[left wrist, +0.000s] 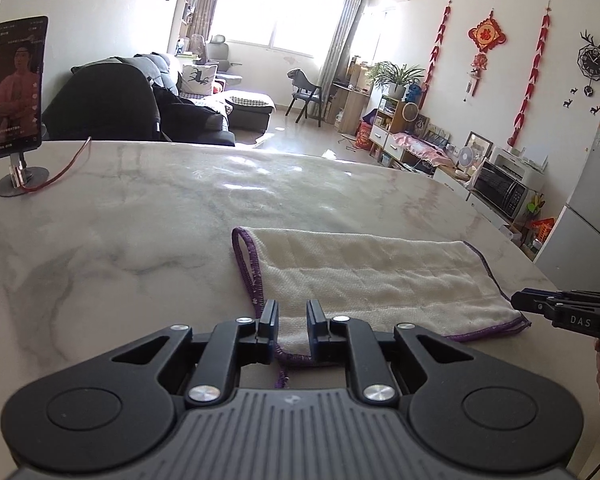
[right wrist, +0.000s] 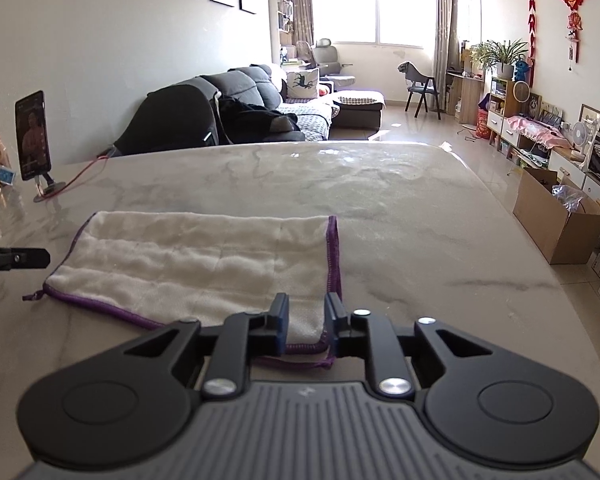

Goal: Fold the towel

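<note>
Now the towel (left wrist: 372, 280) lies flat on the table (left wrist: 120, 220), seemingly already doubled. Left gripper (left wrist: 293, 322) and right gripper (right wrist: 306, 316) stand with fingers apart at its near corners; whether another fold follows, I cannot say.

Bright daylight from the big window (left wrist: 260, 4), window washed out white, shiny glare on the table (right wrist: 340, 168), walls bent at the round edges, dark corners, far things a bit soft

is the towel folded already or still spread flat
Folded once: the towel lies as a long doubled strip, two purple hems stacked at its near corner, on the table.
</note>
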